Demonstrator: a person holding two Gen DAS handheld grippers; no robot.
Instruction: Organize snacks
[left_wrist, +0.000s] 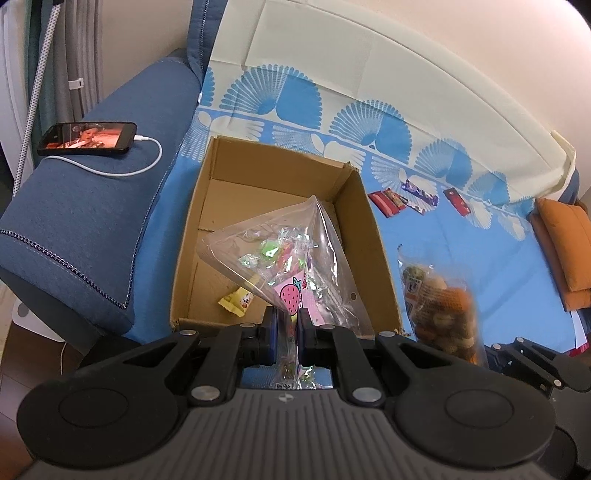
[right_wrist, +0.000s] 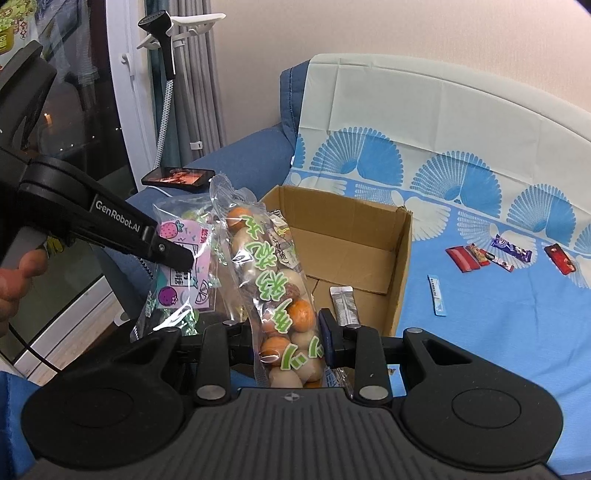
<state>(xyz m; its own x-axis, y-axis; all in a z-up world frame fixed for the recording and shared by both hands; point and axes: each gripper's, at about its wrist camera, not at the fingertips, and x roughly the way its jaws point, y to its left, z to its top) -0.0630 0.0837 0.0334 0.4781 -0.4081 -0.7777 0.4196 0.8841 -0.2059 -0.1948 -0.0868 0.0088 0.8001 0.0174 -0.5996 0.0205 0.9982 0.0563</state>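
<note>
My left gripper (left_wrist: 287, 334) is shut on a clear candy bag (left_wrist: 280, 254) with a pink strawberry label and holds it above the near edge of an open cardboard box (left_wrist: 373, 236). A yellow snack packet (left_wrist: 236, 301) lies inside the box. My right gripper (right_wrist: 290, 339) is shut on a clear bag of orange and beige round snacks (right_wrist: 273, 280) with green lettering, held upright near the box (right_wrist: 402, 266). That bag shows blurred in the left wrist view (left_wrist: 443, 306). The left gripper and candy bag (right_wrist: 184, 273) show at the left of the right wrist view.
The box sits on a blue and white cloth (left_wrist: 461, 258) over a blue sofa. Several small snack bars (right_wrist: 495, 254) lie on the cloth to the right, plus a light blue stick (right_wrist: 437, 295) and a silver stick (right_wrist: 345, 306). A phone (left_wrist: 86, 138) charges on the armrest. An orange cushion (left_wrist: 565, 236) lies far right.
</note>
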